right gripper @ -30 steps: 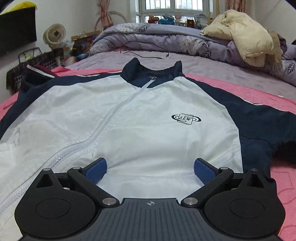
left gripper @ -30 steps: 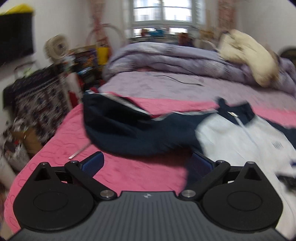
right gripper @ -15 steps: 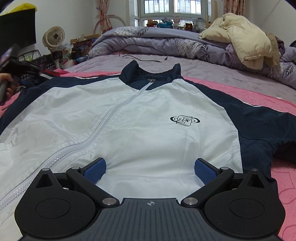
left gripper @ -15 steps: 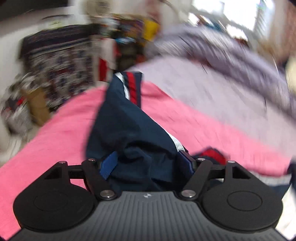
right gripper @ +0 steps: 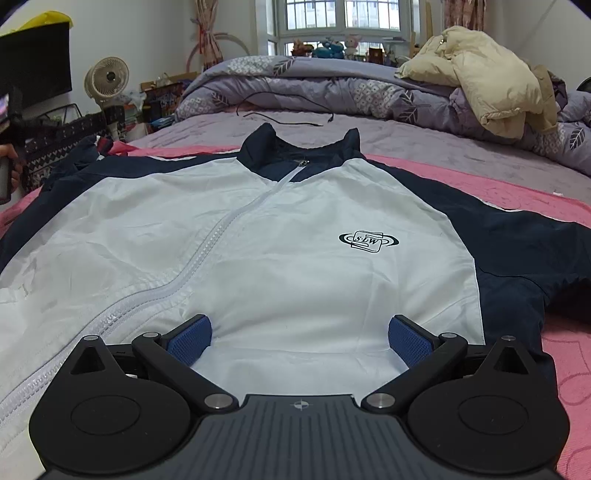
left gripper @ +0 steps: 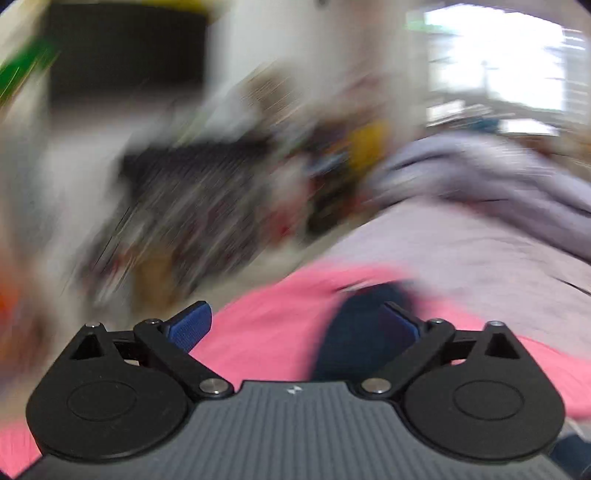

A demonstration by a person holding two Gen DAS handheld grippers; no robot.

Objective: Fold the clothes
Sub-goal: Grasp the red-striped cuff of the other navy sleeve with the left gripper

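Swinging off the navy sleeve [left gripper: 354, 332], my left gripper [left gripper: 295, 325] now gapes empty, right gripper [right gripper: 299, 334] spread over the jacket [right gripper: 258, 240] lying flat, unfolded, on the pink bedspread [right gripper: 554, 354].

Daylight is admitted through a window [right gripper: 345, 16], overexposed in the left wrist view, which is heavily motion-blurred. The right wrist view is rendered sharp, with fisheye bending at the edges.
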